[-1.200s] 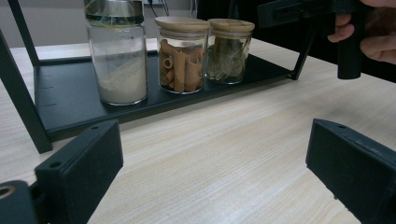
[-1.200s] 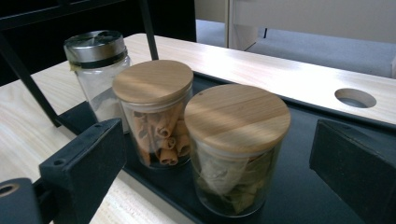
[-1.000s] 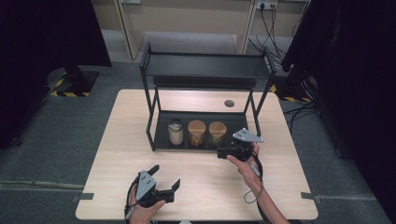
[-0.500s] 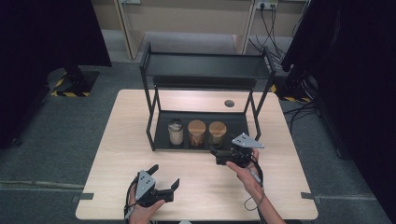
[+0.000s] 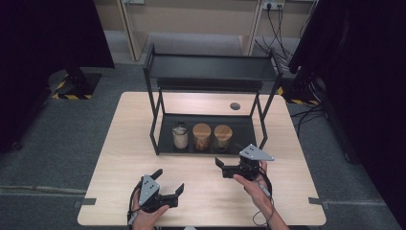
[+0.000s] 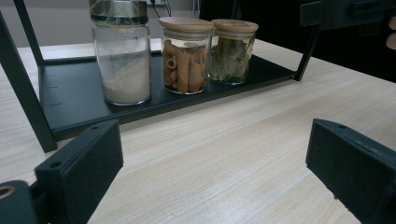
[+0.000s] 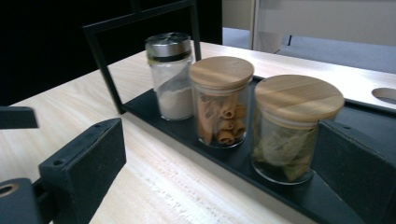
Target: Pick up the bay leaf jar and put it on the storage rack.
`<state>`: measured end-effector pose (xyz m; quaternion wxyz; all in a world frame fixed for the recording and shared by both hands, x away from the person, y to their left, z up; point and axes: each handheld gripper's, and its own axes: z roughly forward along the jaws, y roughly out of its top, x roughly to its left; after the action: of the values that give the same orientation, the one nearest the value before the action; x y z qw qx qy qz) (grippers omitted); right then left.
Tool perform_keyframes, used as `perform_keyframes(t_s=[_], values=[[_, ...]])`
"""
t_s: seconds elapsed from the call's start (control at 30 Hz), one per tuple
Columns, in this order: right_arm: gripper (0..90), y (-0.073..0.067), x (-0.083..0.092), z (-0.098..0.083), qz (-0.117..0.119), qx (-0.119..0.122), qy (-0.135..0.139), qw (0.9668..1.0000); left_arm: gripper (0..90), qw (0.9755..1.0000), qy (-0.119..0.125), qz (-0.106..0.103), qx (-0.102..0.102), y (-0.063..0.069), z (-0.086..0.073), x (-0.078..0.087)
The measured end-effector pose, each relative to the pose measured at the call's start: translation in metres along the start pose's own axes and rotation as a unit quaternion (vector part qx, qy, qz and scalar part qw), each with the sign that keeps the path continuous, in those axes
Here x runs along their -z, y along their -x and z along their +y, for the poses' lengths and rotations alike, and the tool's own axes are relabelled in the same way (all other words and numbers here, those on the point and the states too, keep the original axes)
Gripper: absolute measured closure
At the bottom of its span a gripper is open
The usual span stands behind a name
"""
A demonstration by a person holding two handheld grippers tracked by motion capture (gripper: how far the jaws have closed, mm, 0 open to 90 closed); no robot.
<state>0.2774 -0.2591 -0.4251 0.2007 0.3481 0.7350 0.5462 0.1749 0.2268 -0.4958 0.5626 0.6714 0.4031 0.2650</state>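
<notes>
Wooden table [image 5: 119,158] with black rack [image 5: 165,136]. Right gripper [image 5: 221,168], jaws spread and empty, approaches the leaf jar [image 5: 223,137] at the tray's right; next, straddle the jar. Left gripper [image 5: 168,183] spread, idle.

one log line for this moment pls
right claw: open, near leaf jar | left claw: open, idle | jars on rack shelf

rack front open | upper shelf [image 5: 210,67] overhead | posts [image 5: 155,127] flank jars [image 5: 201,136]
</notes>
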Motion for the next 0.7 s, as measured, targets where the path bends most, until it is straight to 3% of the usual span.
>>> perform_keyframes(t_s=[0.7], values=[[3.7,-0.015,0.012,-0.023,0.032,-0.004,-0.001,0.9995,3.4,1.0,0.001,0.002,0.005,-0.001,0.0,0.0]])
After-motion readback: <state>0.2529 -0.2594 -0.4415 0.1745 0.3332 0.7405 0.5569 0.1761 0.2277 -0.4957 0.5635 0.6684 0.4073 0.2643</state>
